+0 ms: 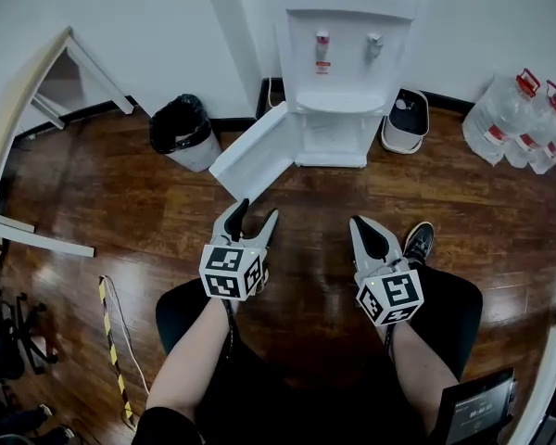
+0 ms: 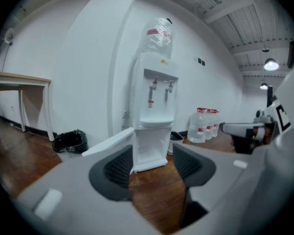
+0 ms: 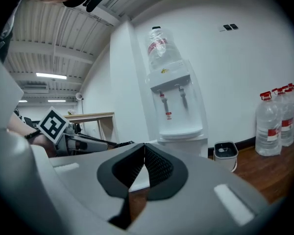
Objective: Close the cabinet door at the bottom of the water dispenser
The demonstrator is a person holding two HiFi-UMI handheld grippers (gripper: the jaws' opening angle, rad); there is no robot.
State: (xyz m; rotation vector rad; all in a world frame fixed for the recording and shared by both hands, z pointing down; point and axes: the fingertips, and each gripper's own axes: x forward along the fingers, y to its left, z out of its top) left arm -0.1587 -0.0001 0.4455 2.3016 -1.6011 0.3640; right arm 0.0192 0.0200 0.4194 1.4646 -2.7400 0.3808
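Note:
A white water dispenser (image 1: 345, 54) stands against the far wall, with a bottle on top (image 2: 158, 35). Its bottom cabinet door (image 1: 252, 156) hangs wide open, swung out to the left over the floor; the same door (image 2: 108, 142) shows in the left gripper view. My left gripper (image 1: 257, 215) is held well short of the door, open, with nothing between its fingers. My right gripper (image 1: 365, 229) hangs beside it, shut and holding nothing. In the right gripper view the shut pads (image 3: 154, 164) hide part of the dispenser (image 3: 176, 106).
A black-bagged bin (image 1: 183, 130) stands left of the open door, a small white bin (image 1: 407, 119) right of the dispenser. Several water bottles (image 1: 521, 123) are grouped at the far right. A table frame (image 1: 37, 109) is at the left. My shoe (image 1: 419, 242) rests on the wood floor.

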